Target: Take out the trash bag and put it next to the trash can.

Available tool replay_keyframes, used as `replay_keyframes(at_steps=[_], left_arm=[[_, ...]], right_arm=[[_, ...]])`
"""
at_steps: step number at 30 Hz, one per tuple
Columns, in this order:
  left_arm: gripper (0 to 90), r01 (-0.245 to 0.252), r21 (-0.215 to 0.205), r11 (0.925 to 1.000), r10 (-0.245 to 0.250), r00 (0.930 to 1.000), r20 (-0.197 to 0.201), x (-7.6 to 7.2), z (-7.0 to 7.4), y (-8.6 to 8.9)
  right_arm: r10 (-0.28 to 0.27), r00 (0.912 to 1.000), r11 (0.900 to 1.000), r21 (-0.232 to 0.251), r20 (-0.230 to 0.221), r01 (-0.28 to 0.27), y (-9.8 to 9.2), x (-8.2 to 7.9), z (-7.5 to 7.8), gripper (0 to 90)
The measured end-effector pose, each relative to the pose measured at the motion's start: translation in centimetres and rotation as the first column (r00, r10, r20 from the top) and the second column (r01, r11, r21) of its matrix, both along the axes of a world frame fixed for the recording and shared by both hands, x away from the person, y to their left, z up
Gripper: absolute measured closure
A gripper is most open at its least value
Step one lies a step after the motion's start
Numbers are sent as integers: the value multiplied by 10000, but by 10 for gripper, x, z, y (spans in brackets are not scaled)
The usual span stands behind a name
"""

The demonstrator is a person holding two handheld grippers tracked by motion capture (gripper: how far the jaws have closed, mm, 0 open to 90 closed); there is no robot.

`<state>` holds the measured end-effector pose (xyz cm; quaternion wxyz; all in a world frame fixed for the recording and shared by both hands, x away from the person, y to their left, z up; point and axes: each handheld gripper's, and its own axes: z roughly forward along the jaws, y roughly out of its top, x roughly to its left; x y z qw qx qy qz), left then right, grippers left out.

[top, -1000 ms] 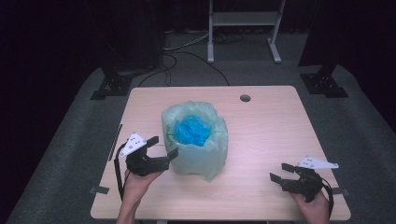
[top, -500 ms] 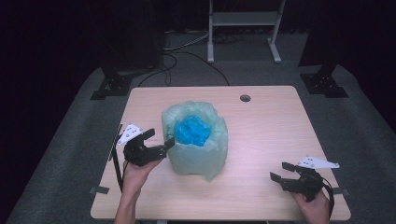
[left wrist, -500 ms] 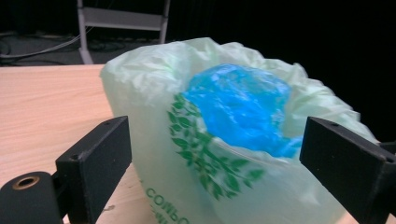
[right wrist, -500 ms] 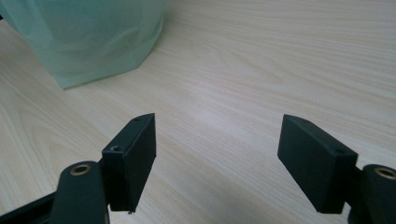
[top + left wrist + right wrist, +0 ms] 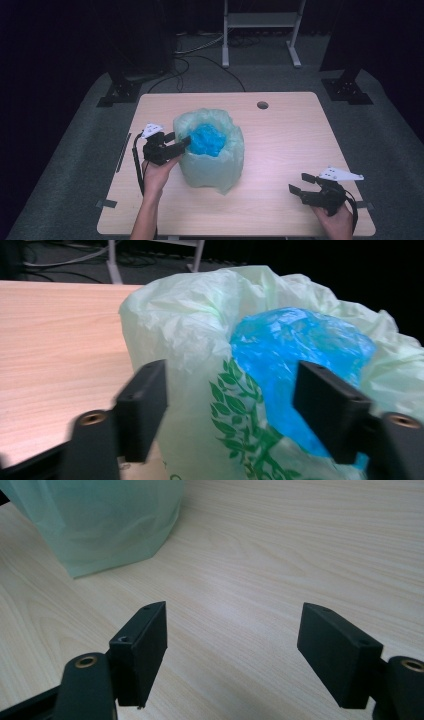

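A round hole [image 5: 262, 105] pierces the wooden table [image 5: 300, 145]; cables [image 5: 200, 55] cross the floor behind.

Both grippers are matte black. The left gripper [image 5: 176, 142] carries a pale grey three-cornered plate at its eleven o'clock side, and a black cable loops off toward seven o'clock beside the bare forearm. The right gripper [image 5: 301, 183] bears the same plate toward one o'clock, its cable curling at four o'clock. Each jaw is a flat rectangular block fixed with brass-ringed screw sockets.
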<state>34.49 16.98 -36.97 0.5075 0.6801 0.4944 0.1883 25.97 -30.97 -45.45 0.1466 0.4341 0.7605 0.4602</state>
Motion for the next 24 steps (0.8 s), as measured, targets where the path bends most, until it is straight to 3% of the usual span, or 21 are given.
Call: replay_keyframes(at_steps=[5, 11, 16, 24], left_arm=[[541, -258, 343, 9991, 250, 9994, 234, 0, 1, -3], [703, -599, 687, 9958, 550, 9959, 720, -3, 4, -7], [816, -849, 1103, 9903, 719, 9906, 1165, -7, 8, -9], [895, -965, 1009, 9902, 788, 9828, 1669, -12, 12, -8]], right_arm=[[19, 10000, 10000, 0, 68, -19, 1, -1, 2, 272], [12, 9999, 10000, -14, 114, -12, 2, -1, 3, 272], [35, 9998, 10000, -40, 199, -34, 4, -1, 5, 273], [182, 9996, 9998, -2, 196, -182, 11, 1, 9, 273]])
